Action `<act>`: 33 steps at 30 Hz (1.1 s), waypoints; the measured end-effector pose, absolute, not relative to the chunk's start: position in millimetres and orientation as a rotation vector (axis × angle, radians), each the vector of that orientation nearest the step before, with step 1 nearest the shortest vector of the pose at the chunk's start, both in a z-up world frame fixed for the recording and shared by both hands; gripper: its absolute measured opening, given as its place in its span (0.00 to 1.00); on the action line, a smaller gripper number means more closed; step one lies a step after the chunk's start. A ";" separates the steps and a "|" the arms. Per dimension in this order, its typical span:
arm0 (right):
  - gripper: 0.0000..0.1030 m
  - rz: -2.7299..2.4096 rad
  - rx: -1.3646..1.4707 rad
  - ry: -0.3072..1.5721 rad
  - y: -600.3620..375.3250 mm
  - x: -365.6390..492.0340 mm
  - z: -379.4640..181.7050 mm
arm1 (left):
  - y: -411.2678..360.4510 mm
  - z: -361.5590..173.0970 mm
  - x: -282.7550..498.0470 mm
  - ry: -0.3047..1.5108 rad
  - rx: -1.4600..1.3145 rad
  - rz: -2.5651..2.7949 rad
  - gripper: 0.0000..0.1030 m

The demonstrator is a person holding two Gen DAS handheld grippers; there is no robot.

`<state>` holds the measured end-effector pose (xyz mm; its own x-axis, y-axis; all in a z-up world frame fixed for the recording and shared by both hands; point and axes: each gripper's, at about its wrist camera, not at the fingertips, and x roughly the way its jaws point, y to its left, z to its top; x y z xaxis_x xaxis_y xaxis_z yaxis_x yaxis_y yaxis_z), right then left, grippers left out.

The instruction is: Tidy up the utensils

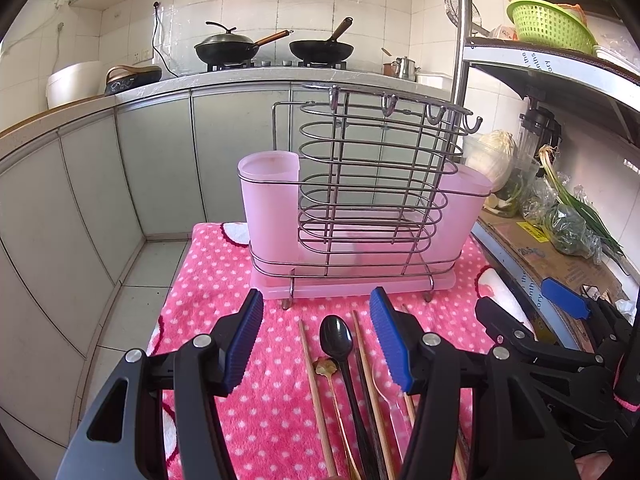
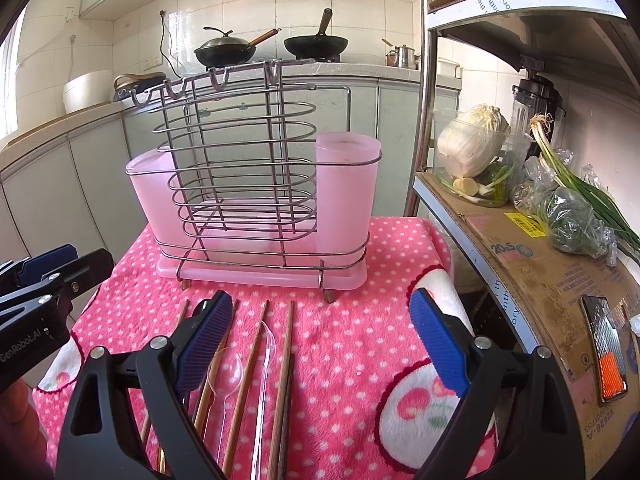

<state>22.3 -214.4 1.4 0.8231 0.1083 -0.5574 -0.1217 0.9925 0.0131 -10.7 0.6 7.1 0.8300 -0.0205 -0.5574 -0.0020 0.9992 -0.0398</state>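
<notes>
A wire utensil rack (image 1: 360, 184) with pink plastic cups (image 1: 270, 200) at both ends stands on a pink polka-dot cloth (image 1: 224, 280); in the right wrist view the utensil rack (image 2: 248, 184) sits ahead and left. In front of it lie several wooden chopsticks (image 1: 316, 400), a black spoon (image 1: 338, 340), a gold spoon (image 1: 326, 368) and clear plastic spoons (image 2: 228, 372). My left gripper (image 1: 316, 336) hovers open over the black spoon. My right gripper (image 2: 320, 340) hovers open over the chopsticks (image 2: 286, 360), holding nothing. The right gripper (image 1: 524, 304) shows at the left view's right edge.
A metal shelf on the right carries a cardboard sheet (image 2: 540, 264), a cabbage in a clear tub (image 2: 472, 148), bagged greens (image 2: 572, 216) and a grater (image 2: 606, 352). A green basket (image 1: 548, 24) sits on the upper shelf. Behind are cabinets and a stove with two woks (image 1: 228, 46).
</notes>
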 end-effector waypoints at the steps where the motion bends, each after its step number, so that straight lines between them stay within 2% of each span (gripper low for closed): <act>1: 0.88 0.123 -0.023 0.592 -214.5 22.4 1.3 | 0.5 7.2 -10.8 0.591 -0.039 -0.010 0.54; 33: 0.88 0.123 -0.026 0.591 -213.1 22.6 1.3 | -0.8 7.2 -11.3 0.590 -0.042 -0.011 0.54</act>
<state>22.6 -213.1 1.3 0.8233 0.1082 -0.5573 -0.1230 0.9923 0.0109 -11.3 -0.8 7.2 0.8311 -0.0224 -0.5557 -0.0018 0.9991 -0.0428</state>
